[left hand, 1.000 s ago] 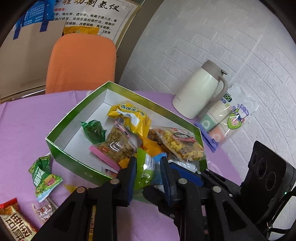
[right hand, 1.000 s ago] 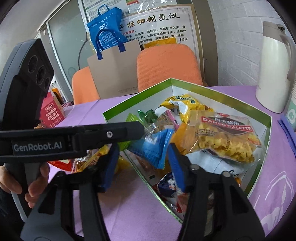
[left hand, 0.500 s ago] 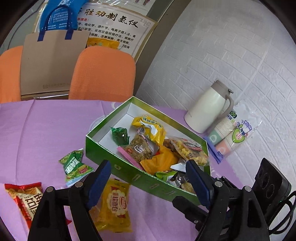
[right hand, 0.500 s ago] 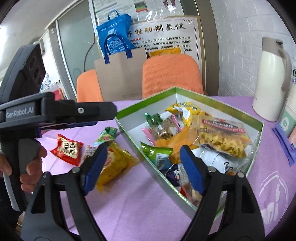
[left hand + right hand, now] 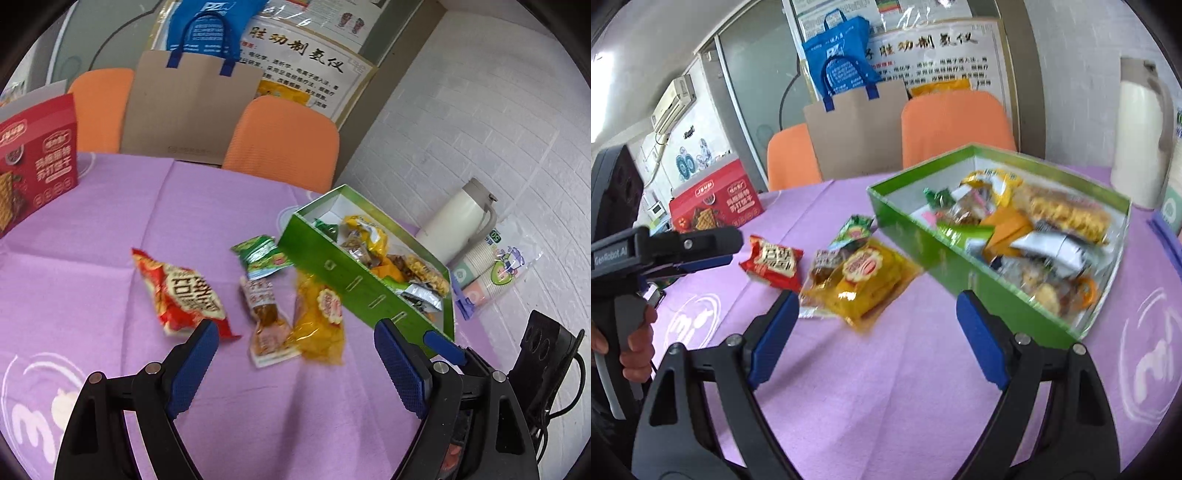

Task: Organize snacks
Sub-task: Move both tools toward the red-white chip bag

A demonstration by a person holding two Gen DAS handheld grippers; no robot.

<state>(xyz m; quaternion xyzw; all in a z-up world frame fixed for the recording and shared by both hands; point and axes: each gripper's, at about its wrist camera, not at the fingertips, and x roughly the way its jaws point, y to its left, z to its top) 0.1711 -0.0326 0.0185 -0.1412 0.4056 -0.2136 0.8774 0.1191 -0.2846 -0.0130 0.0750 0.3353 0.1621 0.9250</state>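
While both tools (image 5: 291,352) (image 5: 873,332) gape empty, yellow packet (image 5: 866,282) beside green box (image 5: 960,273) wall.

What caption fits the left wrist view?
Open left gripper hovers over four loose snack packets beside the green box on the purple tablecloth.

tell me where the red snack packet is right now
The red snack packet lies on the purple tablecloth, outside the green box, leftmost of the loose packets; the brown-and-white packet is its nearest neighbour.

Four snack packets (image 5: 258,288) lie on the table (image 5: 110,221) left of the box (image 5: 354,291) holding snacks.
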